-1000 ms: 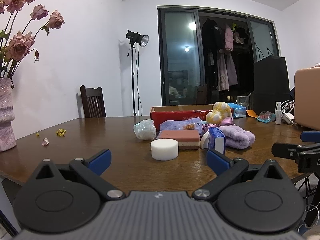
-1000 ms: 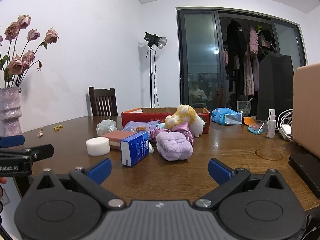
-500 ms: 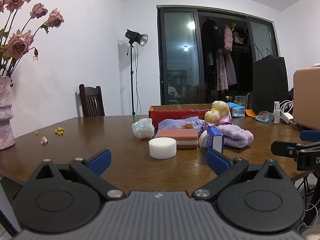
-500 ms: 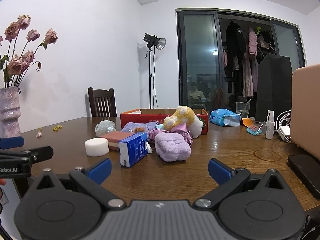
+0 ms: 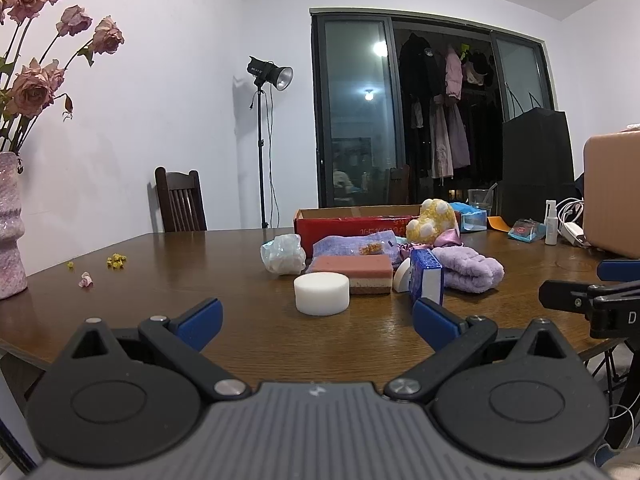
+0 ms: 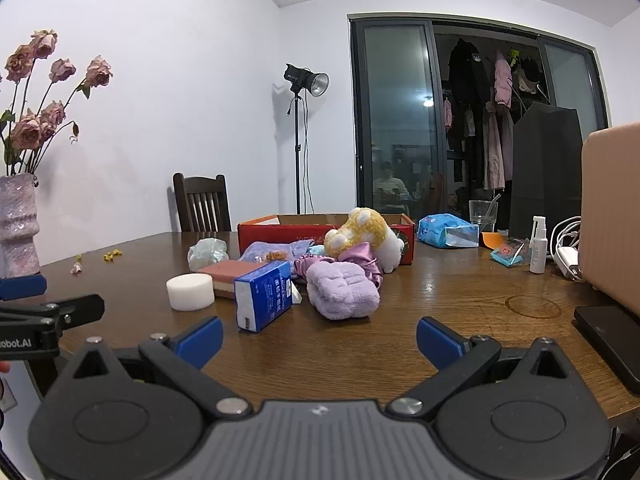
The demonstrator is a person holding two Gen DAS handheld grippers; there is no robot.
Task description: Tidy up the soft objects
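Observation:
A heap of soft things lies mid-table in front of a red cardboard box (image 5: pixel 352 224) (image 6: pixel 280 232). It holds a white foam puck (image 5: pixel 321 288) (image 6: pixel 190 286), a pink sponge (image 5: pixel 354 270) (image 6: pixel 228 274), a blue tissue pack (image 5: pixel 427 276) (image 6: pixel 264 294), a folded lilac towel (image 5: pixel 468 272) (image 6: pixel 342 290), a yellow plush toy (image 5: pixel 432 220) (image 6: pixel 360 232), a crumpled pale bag (image 5: pixel 283 254) (image 6: pixel 208 252) and a purple cloth (image 5: pixel 352 246) (image 6: pixel 272 252). My left gripper (image 5: pixel 318 316) is open, short of the puck. My right gripper (image 6: pixel 320 336) is open, short of the towel.
A pink vase of dried roses (image 5: pixel 10 224) (image 6: pixel 18 224) stands at the table's left edge, with fallen petals (image 5: pixel 100 268) nearby. At the right are a tan case (image 6: pixel 612 208), a black phone (image 6: pixel 612 340), a spray bottle (image 6: pixel 538 244), chargers and a blue wipes pack (image 6: pixel 448 230). A chair (image 5: pixel 180 200) stands behind.
Both cameras have dropped slightly lower toward the table edge and crept a little nearer the heap. Nothing on the table has moved, and both grippers stay open.

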